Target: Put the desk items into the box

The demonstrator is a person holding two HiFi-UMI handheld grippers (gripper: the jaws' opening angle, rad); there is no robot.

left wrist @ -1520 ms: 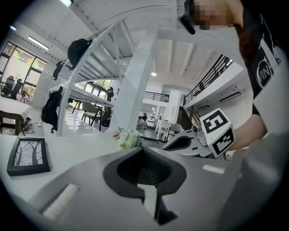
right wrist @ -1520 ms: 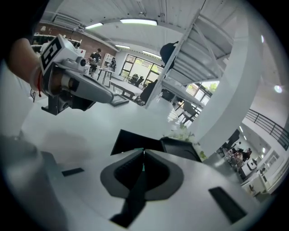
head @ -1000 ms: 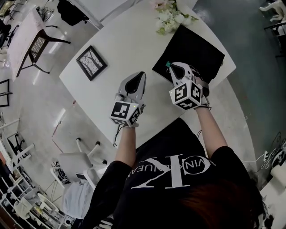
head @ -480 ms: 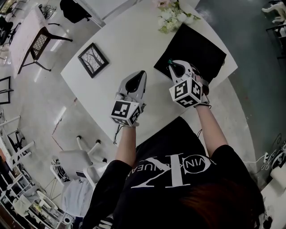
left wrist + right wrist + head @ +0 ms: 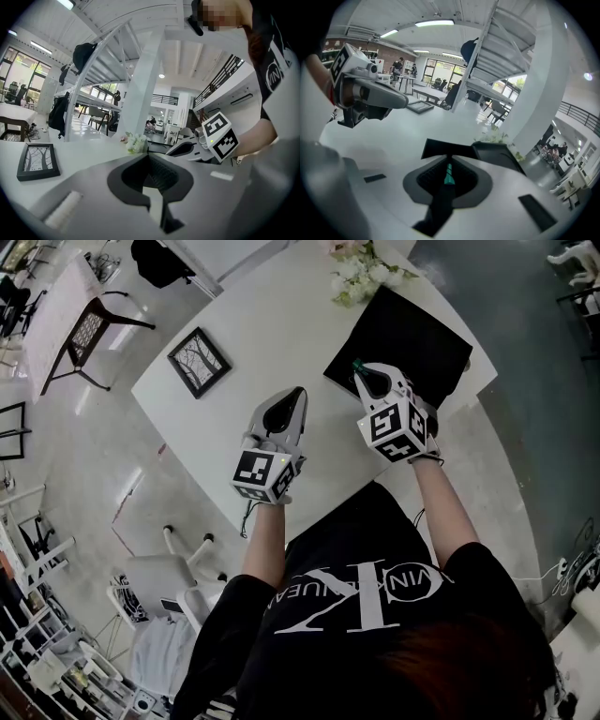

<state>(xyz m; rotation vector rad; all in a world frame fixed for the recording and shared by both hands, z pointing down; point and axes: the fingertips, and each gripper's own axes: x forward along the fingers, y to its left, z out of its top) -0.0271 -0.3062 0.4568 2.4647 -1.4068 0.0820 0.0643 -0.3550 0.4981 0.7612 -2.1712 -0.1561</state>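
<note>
A shallow black box point(image 5: 412, 329) lies at the far right of the white table point(image 5: 253, 315). My right gripper point(image 5: 364, 374) hovers at the box's near-left edge, shut on a thin dark pen with a teal end point(image 5: 356, 363). In the right gripper view the pen point(image 5: 449, 176) stands pinched between the jaws, with the box point(image 5: 497, 157) just beyond them. Left of it, my left gripper point(image 5: 298, 393) is over bare tabletop, shut with nothing in it. A black-framed tree picture point(image 5: 199, 362) lies flat at the table's left, also in the left gripper view point(image 5: 38, 161).
A bunch of pale flowers point(image 5: 361, 273) lies at the table's far edge beside the box. A white chair point(image 5: 155, 582) stands on the floor below the table's near-left edge. Another table point(image 5: 56, 315) stands far left.
The right gripper has crept a little farther forward with the pen, toward the box's edge. The left gripper has stayed where it was.
</note>
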